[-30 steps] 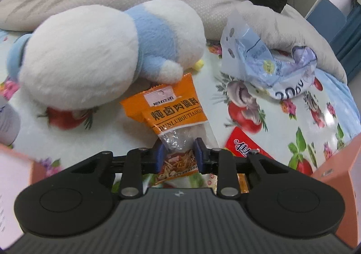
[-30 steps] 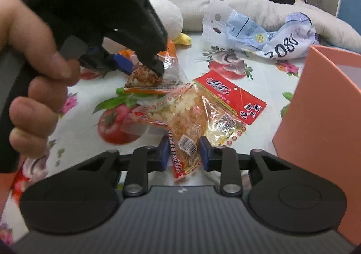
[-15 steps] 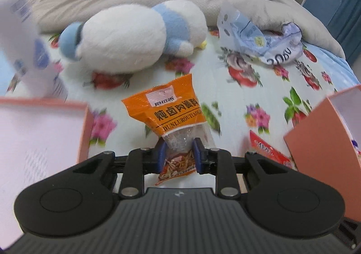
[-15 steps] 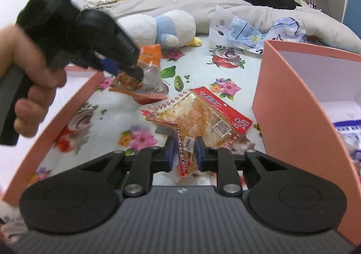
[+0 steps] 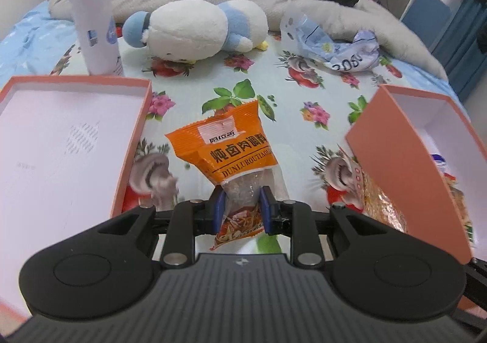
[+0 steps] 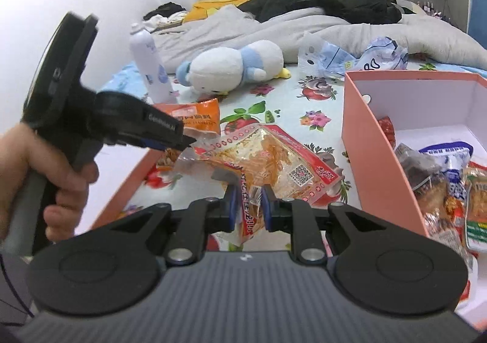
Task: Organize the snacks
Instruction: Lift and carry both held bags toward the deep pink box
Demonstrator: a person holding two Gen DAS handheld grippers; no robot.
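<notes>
two packets are up off the bed, one per gripper: your left gripper [image 5: 240, 211] clamps the orange packet [image 5: 226, 145], your right gripper [image 6: 247, 204] pinches the red packet [image 6: 274, 160]. carry step. next, swing each over a box [image 6: 362, 145] and let go. two boxes, one already stocked, lid tray [image 5: 134, 129] empty.

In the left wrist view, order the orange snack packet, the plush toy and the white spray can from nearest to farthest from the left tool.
1. Orange snack packet, clamped in the left tool.
2. Plush toy, beyond it, centre.
3. White spray can, far left; barely farther than the toy, too close to call.
</notes>
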